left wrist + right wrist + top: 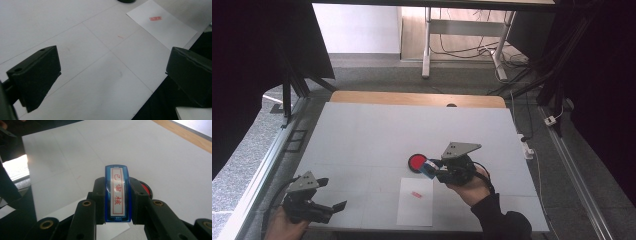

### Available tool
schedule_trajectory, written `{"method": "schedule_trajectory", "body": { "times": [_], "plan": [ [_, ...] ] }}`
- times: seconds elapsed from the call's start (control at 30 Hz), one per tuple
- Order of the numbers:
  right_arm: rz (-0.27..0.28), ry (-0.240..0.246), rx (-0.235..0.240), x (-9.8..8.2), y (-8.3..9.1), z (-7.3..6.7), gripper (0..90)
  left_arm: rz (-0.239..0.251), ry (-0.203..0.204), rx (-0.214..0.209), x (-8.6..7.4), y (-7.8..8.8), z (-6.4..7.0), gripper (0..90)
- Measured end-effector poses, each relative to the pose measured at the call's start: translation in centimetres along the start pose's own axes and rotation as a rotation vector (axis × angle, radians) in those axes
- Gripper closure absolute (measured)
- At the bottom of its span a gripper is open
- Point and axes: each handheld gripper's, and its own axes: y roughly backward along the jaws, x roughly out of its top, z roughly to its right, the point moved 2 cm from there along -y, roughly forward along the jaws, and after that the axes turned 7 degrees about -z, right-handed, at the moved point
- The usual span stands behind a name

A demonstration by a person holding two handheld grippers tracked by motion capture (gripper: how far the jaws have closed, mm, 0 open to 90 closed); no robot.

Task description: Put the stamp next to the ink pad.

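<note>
My right gripper point(433, 169) is shut on a blue stamp point(428, 169), held just right of a round red ink pad point(416, 162) near the table's middle. In the right gripper view the stamp point(117, 192) sits upright between the black pads, its label with red characters facing the camera, and the ink pad point(145, 189) peeks out behind it. A white paper sheet point(414, 204) with a small red stamp mark point(416, 194) lies in front of the pad. My left gripper point(334, 193) stands open at the front left, with nothing between its fingers point(37, 75).
The white table point(377, 130) has a wooden strip point(417, 99) along its far edge. Its front edge runs close below the left gripper. In the left gripper view the paper sheet point(165, 27) and stamp mark point(155, 18) lie ahead to the right.
</note>
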Motion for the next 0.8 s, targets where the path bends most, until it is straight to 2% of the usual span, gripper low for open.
{"method": "schedule_trajectory", "body": {
  "times": [0.17, 0.33, 0.43, 0.6, 0.8],
  "plan": [
    [-0.013, -0.020, -0.042, -0.5, 0.2, 1.0, 70.8, -0.012, -0.001, 0.013, -0.1, 0.0, 0.0, 0.0],
    [-0.016, -0.045, -0.074, -0.9, 0.3, 2.0, 70.8, -0.022, 0.009, 0.010, -0.1, 0.0, 0.0, 0.0],
    [-0.030, -0.053, -0.109, -1.2, 0.4, 2.6, 70.8, -0.030, 0.010, 0.009, -0.1, 0.0, 0.0, 0.0],
    [-0.041, -0.074, -0.145, -1.8, 0.5, 3.6, 70.9, -0.038, -0.004, 0.018, -0.1, -0.1, 0.2, 0.0],
    [-0.048, -0.108, -0.177, -2.5, 0.5, 4.8, 70.8, -0.035, 0.014, 0.010, -0.1, -0.1, 0.0, 0.0]
  ]
}}
